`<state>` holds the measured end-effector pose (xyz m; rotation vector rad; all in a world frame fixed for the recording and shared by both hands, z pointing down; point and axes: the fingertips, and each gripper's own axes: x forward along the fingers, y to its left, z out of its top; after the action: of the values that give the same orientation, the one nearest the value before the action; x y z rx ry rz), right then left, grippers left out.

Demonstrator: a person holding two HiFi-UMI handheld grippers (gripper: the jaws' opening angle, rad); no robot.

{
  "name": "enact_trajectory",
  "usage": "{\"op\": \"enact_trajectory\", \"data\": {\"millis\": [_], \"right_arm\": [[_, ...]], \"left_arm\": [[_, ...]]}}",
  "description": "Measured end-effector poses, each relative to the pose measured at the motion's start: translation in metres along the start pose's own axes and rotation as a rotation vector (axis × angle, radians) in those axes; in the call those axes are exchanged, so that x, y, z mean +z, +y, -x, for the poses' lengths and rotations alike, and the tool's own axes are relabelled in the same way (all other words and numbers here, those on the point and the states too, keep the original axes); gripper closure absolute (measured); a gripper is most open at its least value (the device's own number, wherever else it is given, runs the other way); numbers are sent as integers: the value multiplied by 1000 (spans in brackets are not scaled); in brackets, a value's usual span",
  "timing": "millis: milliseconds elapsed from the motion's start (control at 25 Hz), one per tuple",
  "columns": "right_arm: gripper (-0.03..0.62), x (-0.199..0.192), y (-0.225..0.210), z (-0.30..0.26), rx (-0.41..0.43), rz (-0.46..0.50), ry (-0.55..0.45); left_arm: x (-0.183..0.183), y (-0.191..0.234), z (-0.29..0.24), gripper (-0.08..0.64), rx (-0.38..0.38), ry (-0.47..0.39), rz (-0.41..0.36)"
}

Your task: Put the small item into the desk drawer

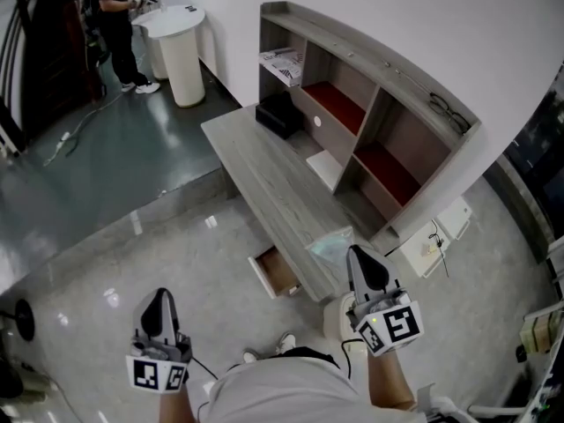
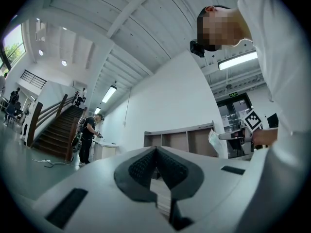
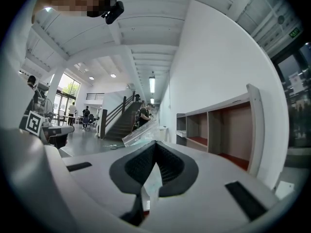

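A grey wooden desk [image 1: 264, 179] with a shelf hutch [image 1: 379, 104] stands ahead of me. Its small drawer [image 1: 275, 271] is pulled open at the near front edge. My right gripper [image 1: 361, 256] hovers over the desk's near corner, shut on a small clear plastic bag [image 1: 330, 245] that sticks out past the jaws. In the right gripper view the bag [image 3: 140, 132] rises from the closed right gripper [image 3: 155, 144]. My left gripper [image 1: 160, 296] hangs low at the left, away from the desk, shut and empty; in its own view the left gripper [image 2: 156, 150] shows closed pads.
A black box [image 1: 279, 113] and a white sheet [image 1: 326, 167] lie on the desk. Glasses [image 1: 449, 111] rest on the hutch's top. A person [image 1: 115, 25] stands by a white round table [image 1: 181, 51] at the far left. A white cabinet [image 1: 436, 236] sits right of the desk.
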<state>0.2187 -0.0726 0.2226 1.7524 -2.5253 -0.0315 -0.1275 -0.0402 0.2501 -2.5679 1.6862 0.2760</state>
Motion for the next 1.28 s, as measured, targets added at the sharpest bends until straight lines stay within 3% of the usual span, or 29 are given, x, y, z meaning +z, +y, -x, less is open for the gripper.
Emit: {"op": "enact_trajectory", "data": {"millis": [480,1280], "right_arm": [[571,-8,-17,5,-58,23,10],[571,3,17,-5,-38,53,6]], "left_arm": [[-14,5,3,543,21,28,-3],[-15,6,7,543,-36,30,12]]}}
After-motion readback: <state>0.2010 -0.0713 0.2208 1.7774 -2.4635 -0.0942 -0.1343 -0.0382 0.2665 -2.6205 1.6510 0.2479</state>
